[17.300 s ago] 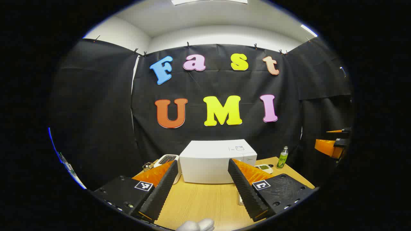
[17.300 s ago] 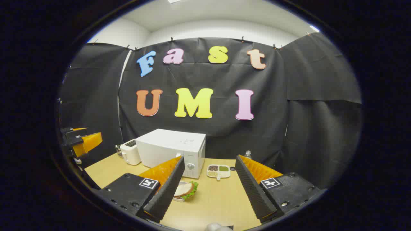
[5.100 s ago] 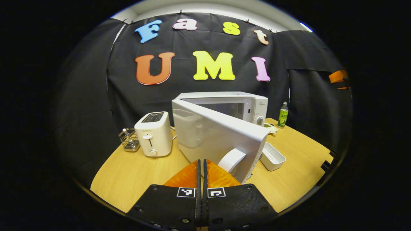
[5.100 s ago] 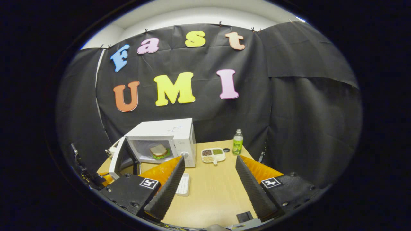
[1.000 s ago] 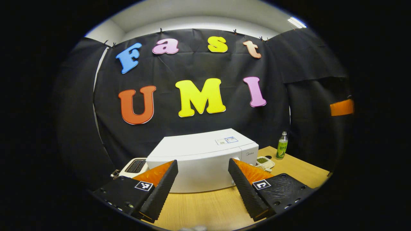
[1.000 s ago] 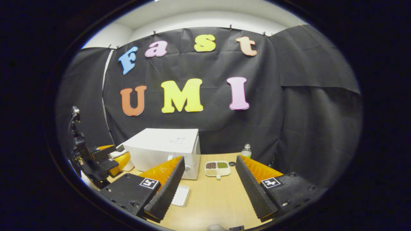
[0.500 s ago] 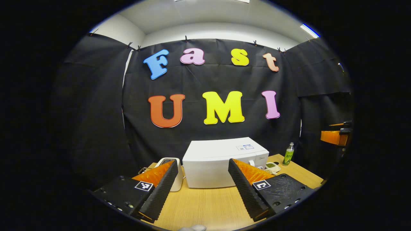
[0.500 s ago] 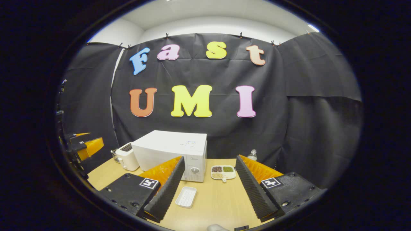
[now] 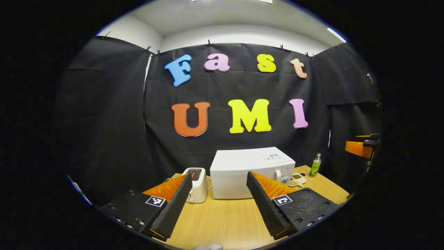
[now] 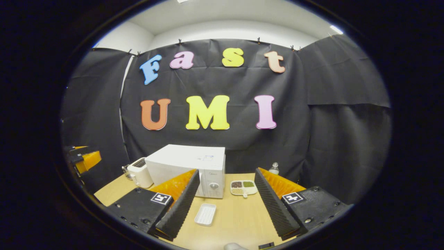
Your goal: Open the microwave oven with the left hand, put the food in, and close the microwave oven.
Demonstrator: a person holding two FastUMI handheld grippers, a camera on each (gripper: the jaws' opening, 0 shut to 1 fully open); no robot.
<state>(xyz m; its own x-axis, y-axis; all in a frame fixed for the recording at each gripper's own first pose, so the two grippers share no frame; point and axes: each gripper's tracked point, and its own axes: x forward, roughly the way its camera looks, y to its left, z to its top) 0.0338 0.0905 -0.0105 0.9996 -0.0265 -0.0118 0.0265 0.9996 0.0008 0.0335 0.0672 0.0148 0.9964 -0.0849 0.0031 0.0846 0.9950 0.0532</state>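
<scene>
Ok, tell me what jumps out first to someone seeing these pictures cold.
The white microwave stands out, sitting shut at the back of the wooden table with a toaster on its left. In front of it lies an empty white tray, and a divided dish of grains sits to its right. Low in each view, the left gripper and right gripper hang open, holding nothing.

Black cloth wall (image 9: 104, 114) all around the booth, pinned up with small clips along the top edge. Above it, white room wall (image 9: 239, 36) and a white ceiling (image 10: 222, 14). Bright strip light (image 9: 334, 33) at the upper right of the left gripper view. Pale wooden table (image 10: 236, 215) at the bottom middle, running back to the cloth.
</scene>
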